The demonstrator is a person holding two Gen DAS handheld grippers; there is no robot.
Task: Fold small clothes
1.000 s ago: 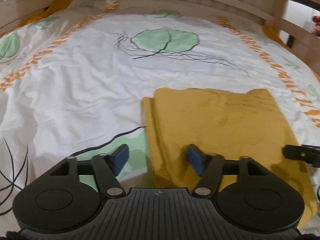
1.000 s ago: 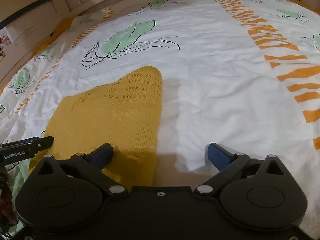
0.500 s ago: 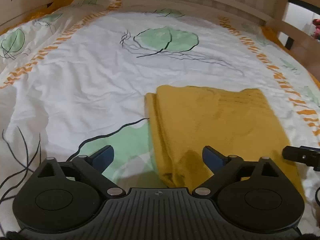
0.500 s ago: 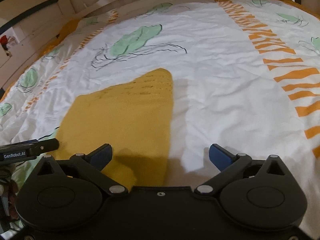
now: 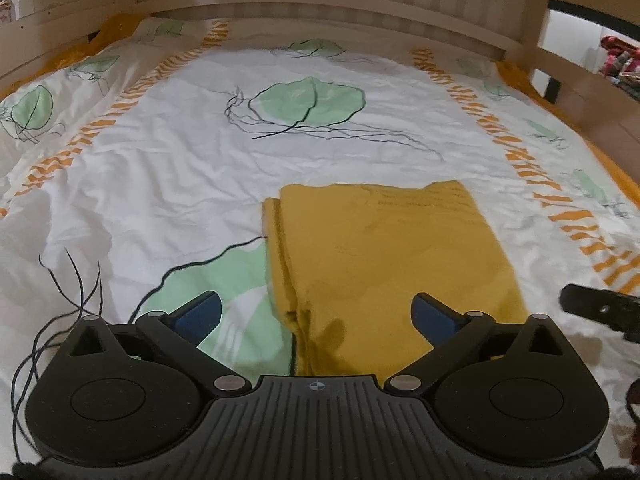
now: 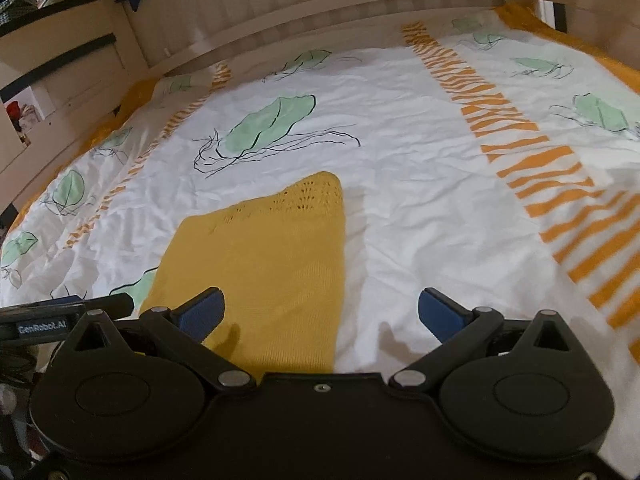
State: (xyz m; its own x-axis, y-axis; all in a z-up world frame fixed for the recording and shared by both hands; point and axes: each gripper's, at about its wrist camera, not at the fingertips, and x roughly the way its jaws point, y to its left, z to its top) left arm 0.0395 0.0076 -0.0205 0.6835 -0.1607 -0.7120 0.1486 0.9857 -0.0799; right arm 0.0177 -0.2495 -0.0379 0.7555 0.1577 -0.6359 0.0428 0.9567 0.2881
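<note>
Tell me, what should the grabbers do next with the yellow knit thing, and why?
Probably fold it once more. The yellow knit garment lies flat on the bedspread, folded into a long shape. The left gripper is opening with nothing pinched, and the right gripper is open too, so both could pinch the near edge.

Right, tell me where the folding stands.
Done: the yellow knit lies folded in a flat rectangle on the bedspread, doubled layers showing along its left edge. In hand: nothing. The left hand-held gripper is opening above the knit's near edge without touching it; the right hand-held gripper is open and empty. Left: no other clothes are in view, so possibly nothing.
</note>
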